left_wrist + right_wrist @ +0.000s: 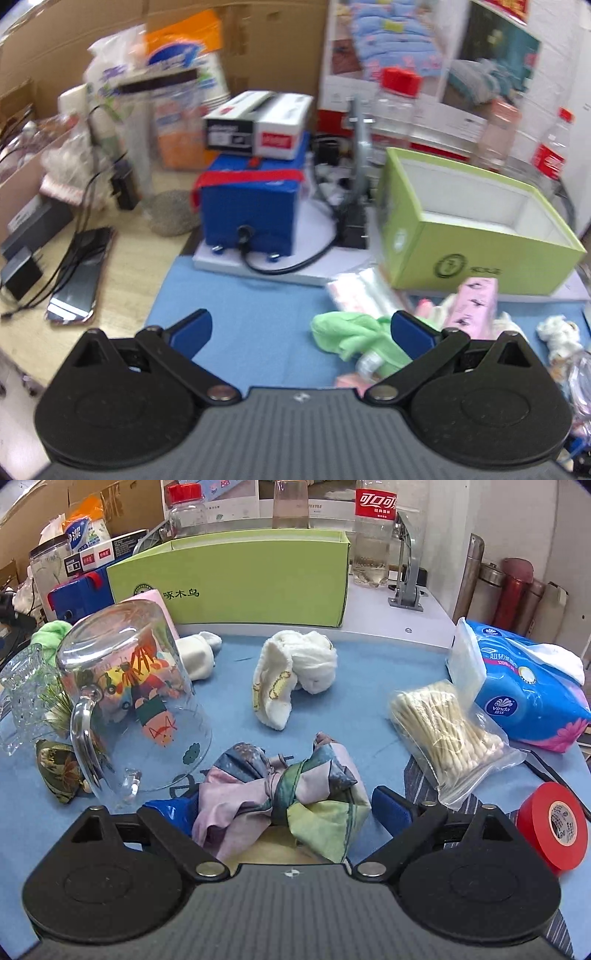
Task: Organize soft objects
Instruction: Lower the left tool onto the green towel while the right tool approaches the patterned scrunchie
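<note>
My left gripper [301,330] is open and empty above the blue mat [240,314]; a light green cloth [351,338] lies just inside its right finger. An open green box [476,236] stands behind it, also in the right wrist view [240,576]. My right gripper [284,806] is open, its fingers on either side of a patchwork fabric bundle [284,794] tied in the middle; the jaws do not press it. A white rolled towel [295,672] and a white sock [197,653] lie further back. A small patterned pouch [59,771] lies at left.
An overturned glass mug [136,705] lies left of the bundle. A cotton-swab bag [450,734], blue tissue pack [524,686] and red tape roll [554,827] sit right. A blue machine [251,206], phone [81,273], cables and bottles crowd the back.
</note>
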Demonstrator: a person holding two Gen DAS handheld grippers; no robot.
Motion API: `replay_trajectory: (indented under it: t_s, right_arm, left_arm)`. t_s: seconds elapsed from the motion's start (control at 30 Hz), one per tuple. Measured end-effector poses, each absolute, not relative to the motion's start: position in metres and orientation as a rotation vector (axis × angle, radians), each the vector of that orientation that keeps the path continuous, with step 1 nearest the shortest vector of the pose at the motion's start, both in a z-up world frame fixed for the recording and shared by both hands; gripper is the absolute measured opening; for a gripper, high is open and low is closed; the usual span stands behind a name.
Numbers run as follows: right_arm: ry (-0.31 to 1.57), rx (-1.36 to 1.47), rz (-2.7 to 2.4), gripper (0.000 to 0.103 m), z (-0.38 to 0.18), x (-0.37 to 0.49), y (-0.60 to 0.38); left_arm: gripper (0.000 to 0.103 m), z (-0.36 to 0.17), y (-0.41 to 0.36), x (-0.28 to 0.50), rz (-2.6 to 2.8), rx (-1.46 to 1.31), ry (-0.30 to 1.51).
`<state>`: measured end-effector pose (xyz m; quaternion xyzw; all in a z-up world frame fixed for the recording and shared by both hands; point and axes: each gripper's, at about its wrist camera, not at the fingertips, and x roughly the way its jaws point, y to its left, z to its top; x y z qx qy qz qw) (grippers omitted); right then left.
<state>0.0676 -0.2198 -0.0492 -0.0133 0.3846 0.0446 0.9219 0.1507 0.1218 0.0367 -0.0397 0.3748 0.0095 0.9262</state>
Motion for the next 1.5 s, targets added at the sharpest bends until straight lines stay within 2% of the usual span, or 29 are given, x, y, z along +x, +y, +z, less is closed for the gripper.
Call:
replay_trajectory:
  t_s: [0.27,0.57,0.7,0.93,1.13,1.33,1.5]
  right_arm:
    - [0.796,-0.023,0.09,0.083,-0.049,0.069,-0.22]
    - [0.799,-0.02,0.088,0.084,-0.049,0.072,-0.22]
    - [0.795,-0.02,0.088,0.084,-0.049,0.072,-0.22]
    - [0.798,-0.012,0.077,0.086,-0.05,0.075,-0.221]
    - [0.789,-0.009,0.077,0.087,-0.051,0.075,-0.221]
    - [0.793,-0.012,0.083,0.087,-0.05,0.076,-0.221]
    - [0.784,-0.011,0.081,0.087,-0.051,0.076,-0.22]
  left_arm:
    - [0.102,0.006,0.095,0.185,-0.008,0.057,0.877]
    - [0.102,-0.019,0.169,0.147,0.29,0.109,0.939]
    - [0.102,-0.003,0.186,0.125,0.292,0.06,0.888]
    - [0.102,0.036,0.126,0.16,0.035,-0.002,0.826]
    - [0.102,0.006,0.092,0.194,0.007,0.04,0.938]
    - [0.102,0.004,0.141,0.161,0.115,0.025,0.922]
    - [0.102,-0.005,0.183,0.13,0.316,0.174,0.939]
